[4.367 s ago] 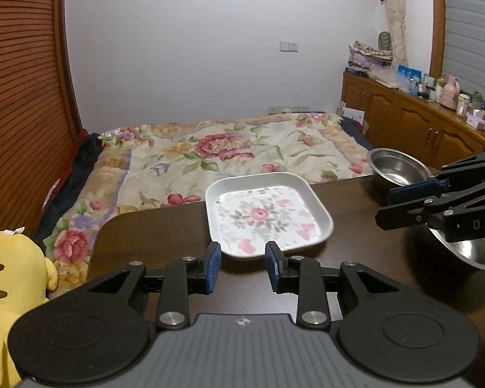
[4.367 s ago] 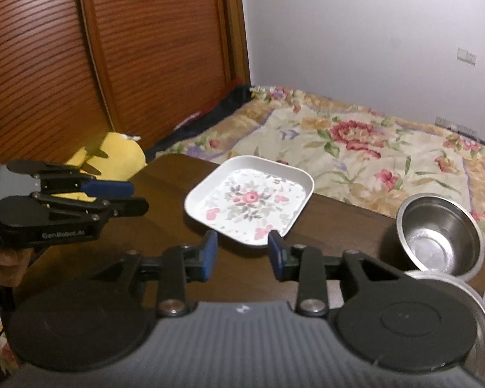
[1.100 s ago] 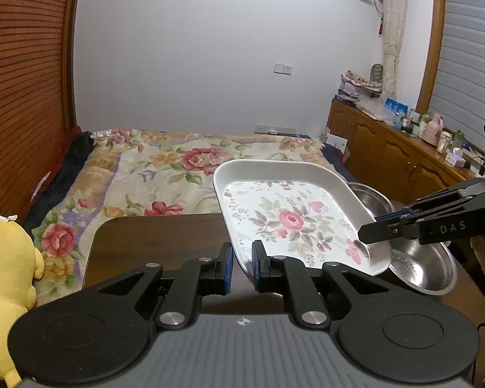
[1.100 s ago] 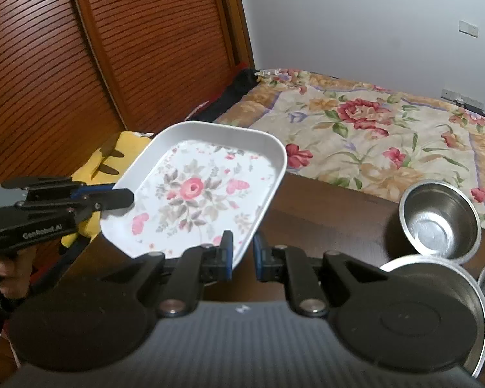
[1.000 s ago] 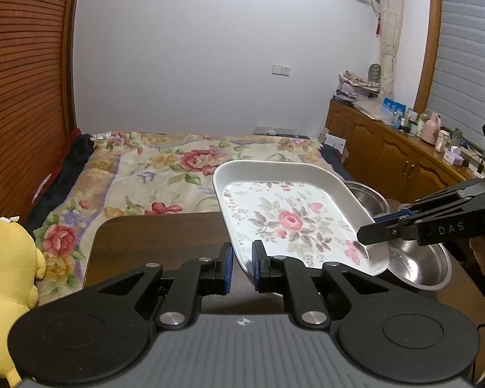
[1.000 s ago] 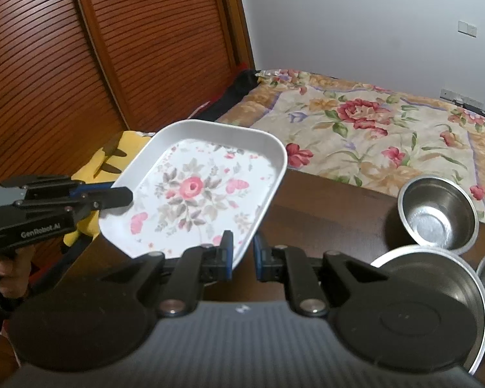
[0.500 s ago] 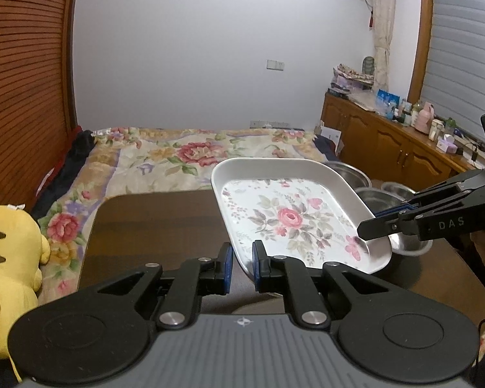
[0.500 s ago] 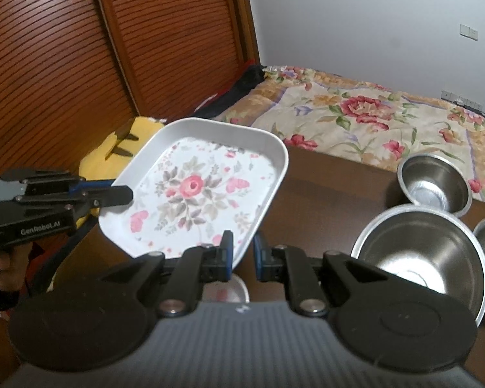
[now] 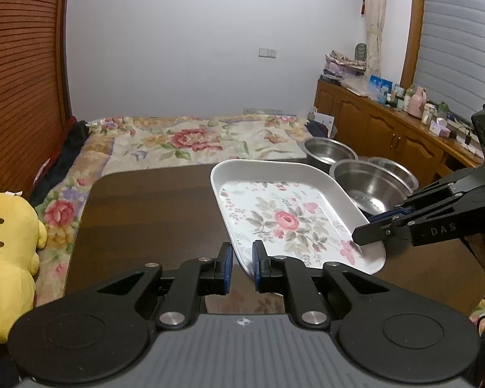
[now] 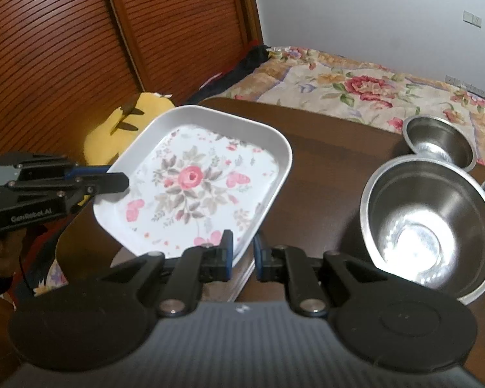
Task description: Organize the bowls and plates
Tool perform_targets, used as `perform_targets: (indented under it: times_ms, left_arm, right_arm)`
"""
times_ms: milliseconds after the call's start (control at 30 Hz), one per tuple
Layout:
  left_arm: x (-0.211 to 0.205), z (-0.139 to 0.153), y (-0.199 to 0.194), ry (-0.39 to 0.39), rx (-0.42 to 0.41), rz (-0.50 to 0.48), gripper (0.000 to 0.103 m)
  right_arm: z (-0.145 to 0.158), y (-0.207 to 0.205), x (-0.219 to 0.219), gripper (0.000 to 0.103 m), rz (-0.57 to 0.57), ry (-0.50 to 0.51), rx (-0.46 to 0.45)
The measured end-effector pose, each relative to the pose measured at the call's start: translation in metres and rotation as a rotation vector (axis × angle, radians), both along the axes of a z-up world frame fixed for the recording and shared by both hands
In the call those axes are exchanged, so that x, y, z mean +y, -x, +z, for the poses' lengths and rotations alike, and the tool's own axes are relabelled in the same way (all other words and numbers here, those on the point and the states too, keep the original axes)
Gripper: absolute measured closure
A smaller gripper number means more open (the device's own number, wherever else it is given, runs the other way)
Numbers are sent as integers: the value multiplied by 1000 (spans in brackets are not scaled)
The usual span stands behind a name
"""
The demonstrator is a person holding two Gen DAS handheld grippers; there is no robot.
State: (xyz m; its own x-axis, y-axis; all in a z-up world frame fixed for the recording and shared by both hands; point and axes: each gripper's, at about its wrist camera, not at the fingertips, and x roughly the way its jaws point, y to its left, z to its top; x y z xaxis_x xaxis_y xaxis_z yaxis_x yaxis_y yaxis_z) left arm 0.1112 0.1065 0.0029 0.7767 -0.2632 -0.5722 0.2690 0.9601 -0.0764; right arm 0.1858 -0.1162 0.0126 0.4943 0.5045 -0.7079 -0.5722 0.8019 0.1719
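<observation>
Above the dark bench (image 9: 152, 213) the plate (image 9: 284, 216) rides tilted, lifted off the wood since a few seconds ago, when it lay flat. The left gripper (image 9: 241, 263) pinches one rim corner and the right gripper (image 10: 242, 253) another. It seems bound for a new spot. Three steel bowls (image 10: 430, 223) stand near. Beyond lie a floral bed (image 9: 190, 142) and wood cabinets (image 9: 388, 132).
</observation>
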Motion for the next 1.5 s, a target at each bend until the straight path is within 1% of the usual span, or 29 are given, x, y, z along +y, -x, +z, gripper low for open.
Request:
perform_targets:
  times_ms: [233, 567, 733, 933, 1200, 1400, 1500]
  left_arm:
    - [0, -10, 10, 2, 27, 1, 88]
    - [-2, -34, 23, 5, 83, 7, 88]
    - [-2, -36, 27, 8, 91, 10, 88]
    - [-3, -40, 34, -9, 91, 13, 88]
    - [-1, -44, 31, 5, 107, 18, 88]
    - [-2, -46, 31, -14, 103, 21, 88]
    - [-2, -49, 30, -19, 108, 25, 88]
  right_arm:
    - [-10, 11, -2, 88, 2, -20, 13]
    - [-38, 25, -7, 88, -16, -52, 46]
    - [-41, 26, -9, 88, -21, -74, 56]
    - [-41, 35, -10, 88, -33, -76, 12]
    - [-45, 44, -14, 88, -77, -119, -57]
    - [-48, 49, -16, 88, -112, -165, -66]
    - [-53, 52, -14, 87, -124, -168, -77]
